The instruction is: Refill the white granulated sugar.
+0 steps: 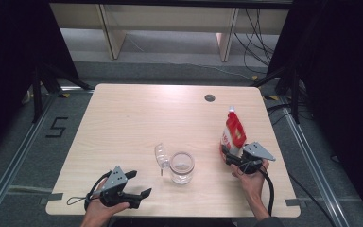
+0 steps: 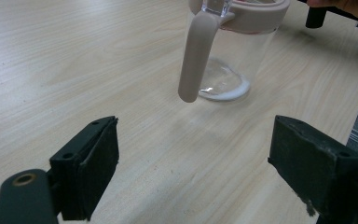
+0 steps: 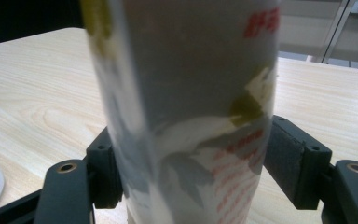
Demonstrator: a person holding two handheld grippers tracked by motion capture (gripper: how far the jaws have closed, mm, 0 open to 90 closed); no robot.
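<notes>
A red and white pouch [image 1: 234, 132] stands upright near the table's right edge. My right gripper [image 1: 228, 153] is shut on its lower part, and the right gripper view has the pouch [image 3: 186, 93] pressed between both pads [image 3: 105, 168]. A clear glass jar [image 1: 182, 166] stands at the front middle with its see-through lid [image 1: 161, 155] flipped open to its left. My left gripper [image 1: 140, 183] rests at the front left, open and holding nothing. From the left gripper [image 2: 193, 163] the jar [image 2: 235, 56] lies just ahead, its beige strap [image 2: 196, 56] hanging down the side.
The wooden table [image 1: 123, 123] has a dark round grommet [image 1: 210, 98] at the back right. Black stand legs and cables lie on the floor at both sides. A cable trails from each gripper toward the front edge.
</notes>
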